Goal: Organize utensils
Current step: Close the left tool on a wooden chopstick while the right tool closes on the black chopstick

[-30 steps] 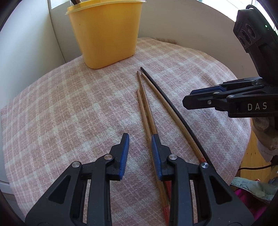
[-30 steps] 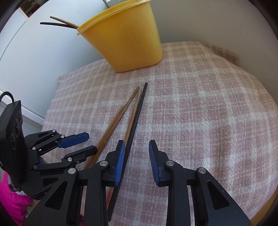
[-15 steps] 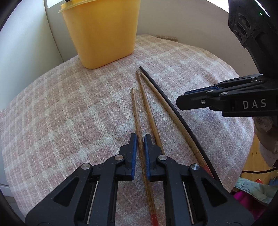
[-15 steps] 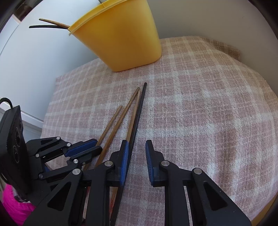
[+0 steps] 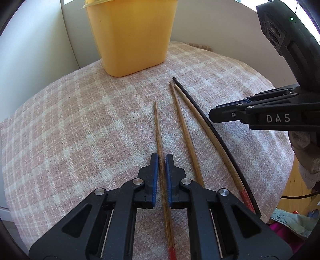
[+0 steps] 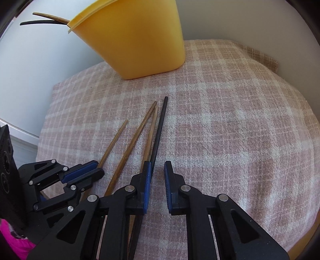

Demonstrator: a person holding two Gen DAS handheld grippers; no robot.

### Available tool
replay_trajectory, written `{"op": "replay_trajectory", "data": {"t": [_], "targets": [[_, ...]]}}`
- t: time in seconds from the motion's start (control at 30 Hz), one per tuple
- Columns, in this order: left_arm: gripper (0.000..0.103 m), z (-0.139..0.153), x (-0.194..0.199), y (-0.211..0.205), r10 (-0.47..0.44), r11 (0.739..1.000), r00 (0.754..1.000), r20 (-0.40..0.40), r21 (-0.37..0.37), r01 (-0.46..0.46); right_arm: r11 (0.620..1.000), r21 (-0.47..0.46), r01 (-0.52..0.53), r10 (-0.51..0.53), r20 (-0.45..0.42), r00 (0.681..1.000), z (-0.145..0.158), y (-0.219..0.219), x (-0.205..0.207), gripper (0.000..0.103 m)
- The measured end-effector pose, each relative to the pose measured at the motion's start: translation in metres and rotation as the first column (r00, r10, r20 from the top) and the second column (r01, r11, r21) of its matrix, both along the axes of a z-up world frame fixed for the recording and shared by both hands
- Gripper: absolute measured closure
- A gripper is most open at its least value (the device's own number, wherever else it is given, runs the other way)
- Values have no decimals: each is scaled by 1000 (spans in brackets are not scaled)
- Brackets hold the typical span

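Note:
Four chopsticks lie on the checked cloth (image 5: 80, 130). My left gripper (image 5: 162, 158) is shut on the leftmost wooden chopstick (image 5: 158, 128), which rests flat between the blue pads. Two more wooden chopsticks (image 5: 184, 128) and a black chopstick (image 5: 192, 96) lie to its right. My right gripper (image 6: 158, 164) hovers over the black chopstick (image 6: 160, 124). Its jaws are closing with a narrow gap and only cloth between them; the black stick runs under its left finger. The yellow container (image 6: 136, 40) stands at the far end with two chopsticks (image 6: 44, 18) sticking out.
The cloth-covered surface drops off on the right, where a gloved hand (image 5: 304, 148) holds the right gripper (image 5: 212, 116). A pale wall rises behind the container (image 5: 132, 40). The left gripper (image 6: 98, 168) sits low left in the right wrist view.
My left jaws closed onto the leftmost wooden chopstick, which now lies apart from the other wooden ones. My right jaws narrowed and edged forward along the black chopstick.

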State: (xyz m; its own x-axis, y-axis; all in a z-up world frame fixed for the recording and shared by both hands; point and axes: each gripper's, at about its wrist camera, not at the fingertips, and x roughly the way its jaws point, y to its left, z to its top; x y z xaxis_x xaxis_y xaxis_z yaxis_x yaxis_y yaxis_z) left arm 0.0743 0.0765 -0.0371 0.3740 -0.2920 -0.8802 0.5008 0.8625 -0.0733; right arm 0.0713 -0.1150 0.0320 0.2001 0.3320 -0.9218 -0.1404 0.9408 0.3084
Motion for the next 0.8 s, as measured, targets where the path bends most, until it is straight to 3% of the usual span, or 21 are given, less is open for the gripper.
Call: {"op": "replay_trajectory", "data": {"t": [0.3,0.8], "targets": [[97,2,1,3,6,1000,1000,-13,-9,-6,995,95,24,-21,-28,999,4,-6,8,95],[97,3,1,5,17,1000,1000,-18,-18,-17,999,45,4,-3,-39,999,-4,7,10,95]]}}
